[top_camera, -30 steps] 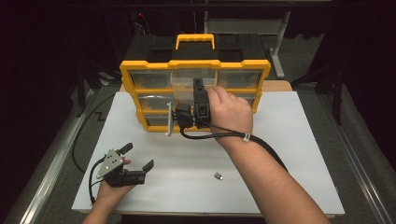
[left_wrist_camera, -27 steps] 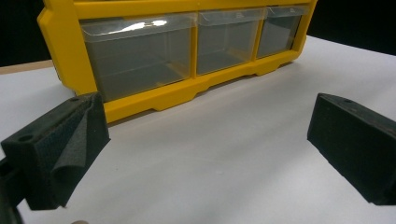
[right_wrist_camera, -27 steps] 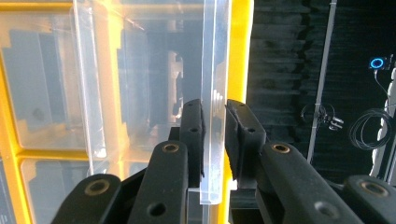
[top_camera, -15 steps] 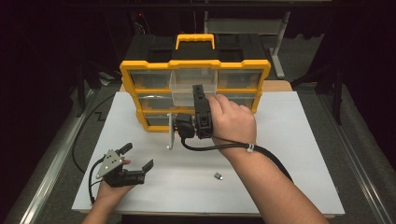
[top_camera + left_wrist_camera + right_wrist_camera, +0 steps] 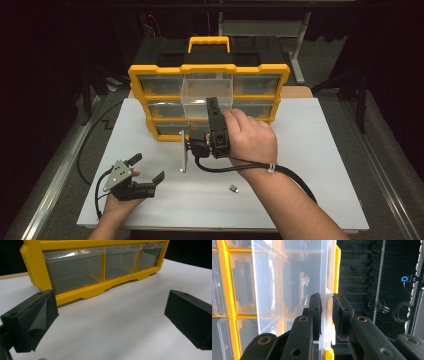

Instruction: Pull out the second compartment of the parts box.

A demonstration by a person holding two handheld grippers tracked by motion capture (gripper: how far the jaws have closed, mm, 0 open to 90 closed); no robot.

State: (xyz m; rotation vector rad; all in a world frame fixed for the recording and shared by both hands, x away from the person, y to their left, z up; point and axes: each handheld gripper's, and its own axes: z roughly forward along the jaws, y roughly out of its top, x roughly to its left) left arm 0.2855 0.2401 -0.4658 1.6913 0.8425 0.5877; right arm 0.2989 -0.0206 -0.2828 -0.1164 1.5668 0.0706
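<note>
On the white tabletop (image 5: 310,150) stands a yellow organizer (image 5: 150,75). Its top middle clear drawer (image 5: 205,92), empty, now sticks further out, front wall pinched by the right gripper (image 5: 327,312) fingers. Left gripper (image 5: 145,170) rests nearby, fingers wide apart.

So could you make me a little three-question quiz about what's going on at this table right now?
1. True or false: the right gripper is clamped on the front wall of the clear drawer.
2. Which drawer of the yellow organizer sticks out? A top middle, B bottom left, C middle right.
3. Fill in: the left gripper rests on the white table with its jaws ____.

Key:
1. True; in the right gripper view the pads pinch the clear wall.
2. A.
3. Open, with nothing between them.
</note>
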